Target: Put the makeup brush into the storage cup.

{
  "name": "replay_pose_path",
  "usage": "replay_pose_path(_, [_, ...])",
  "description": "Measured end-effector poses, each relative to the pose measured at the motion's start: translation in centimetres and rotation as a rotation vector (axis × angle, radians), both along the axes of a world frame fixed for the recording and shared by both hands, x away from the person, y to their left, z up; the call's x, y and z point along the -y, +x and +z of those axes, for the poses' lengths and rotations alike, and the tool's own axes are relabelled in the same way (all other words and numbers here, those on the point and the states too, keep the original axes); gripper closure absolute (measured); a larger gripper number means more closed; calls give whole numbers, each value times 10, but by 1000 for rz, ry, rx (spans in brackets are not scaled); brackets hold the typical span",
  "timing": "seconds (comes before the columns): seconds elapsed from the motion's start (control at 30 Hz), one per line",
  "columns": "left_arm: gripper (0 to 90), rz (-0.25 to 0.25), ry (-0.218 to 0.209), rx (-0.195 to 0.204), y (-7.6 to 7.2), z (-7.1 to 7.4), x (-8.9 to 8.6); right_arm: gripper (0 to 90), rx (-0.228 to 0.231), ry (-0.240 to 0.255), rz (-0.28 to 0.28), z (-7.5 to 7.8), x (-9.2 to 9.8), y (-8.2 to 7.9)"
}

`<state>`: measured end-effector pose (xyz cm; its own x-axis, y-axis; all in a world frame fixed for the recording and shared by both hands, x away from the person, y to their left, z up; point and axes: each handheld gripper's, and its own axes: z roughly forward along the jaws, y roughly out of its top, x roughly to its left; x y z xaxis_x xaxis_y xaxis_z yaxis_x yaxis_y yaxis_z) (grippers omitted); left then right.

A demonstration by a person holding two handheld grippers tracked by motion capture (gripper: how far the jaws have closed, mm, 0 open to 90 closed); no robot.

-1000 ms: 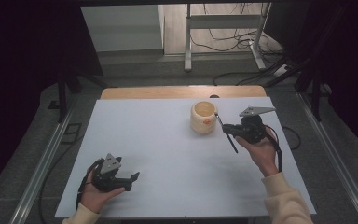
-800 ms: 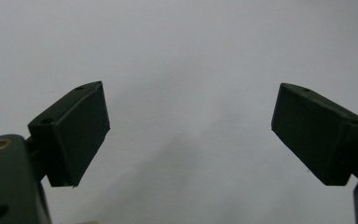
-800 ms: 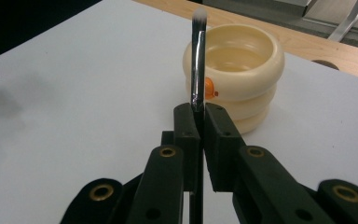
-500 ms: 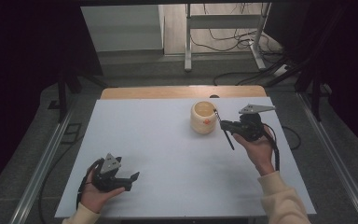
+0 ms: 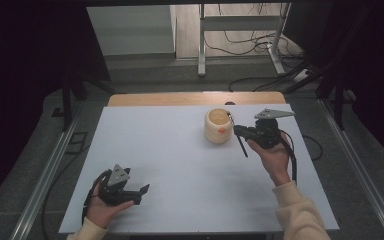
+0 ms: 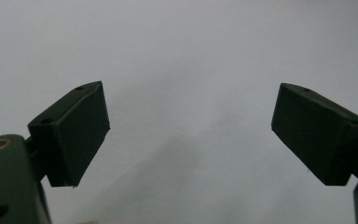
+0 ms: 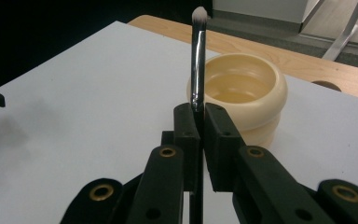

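Compared with a second ago, the right gripper (image 5: pixel 238 131) with its brush (image 5: pixel 239 140) has come a little closer to the cream pot (image 5: pixel 218 126), while the left gripper (image 5: pixel 141 192) has kept its place. In the high view the pot stands upright on the white table (image 5: pixel 170 150), and the right gripper is just beside it, on the side where the person's right hand (image 5: pixel 272 155) reaches in. The jaws of the right gripper are pressed together on the thin black handle of the brush (image 7: pixel 197 79). In the right gripper view the brush rises from between the jaws, with its pale bristle tip on top, and it passes in front of the pot (image 7: pixel 242 100). This view looks into the pot: its inside is smooth and yellowish, and I see nothing lying in it, though the part of the bottom behind the near wall is hidden. The high view shows what that view does not: a small orange mark on the wall of the pot, and the lower end of the brush handle, which points down toward the table below the gripper. The left gripper is well apart from the pot, near the table edge at the person's side, held in the left hand (image 5: pixel 102 207). In the left gripper view its jaws stand wide apart, with bare white table (image 6: pixel 186 70) between them.
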<state>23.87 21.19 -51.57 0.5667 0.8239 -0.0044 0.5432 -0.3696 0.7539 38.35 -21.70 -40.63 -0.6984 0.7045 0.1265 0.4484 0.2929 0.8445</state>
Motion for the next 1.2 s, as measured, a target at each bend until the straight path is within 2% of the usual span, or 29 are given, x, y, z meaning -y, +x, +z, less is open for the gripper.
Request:
replay_pose_path(0.2, [114,0,-3,4,0,1,0,839,8,12,-5,2,-3,2])
replay_pose_path(0.67, [114,-3,-5,4,0,2,0,839,14,75,-38,5,-12,15])
replay_pose_path(1.2, [114,-3,-4,2,0,1,0,839,21,100,-69,6,-15,26])
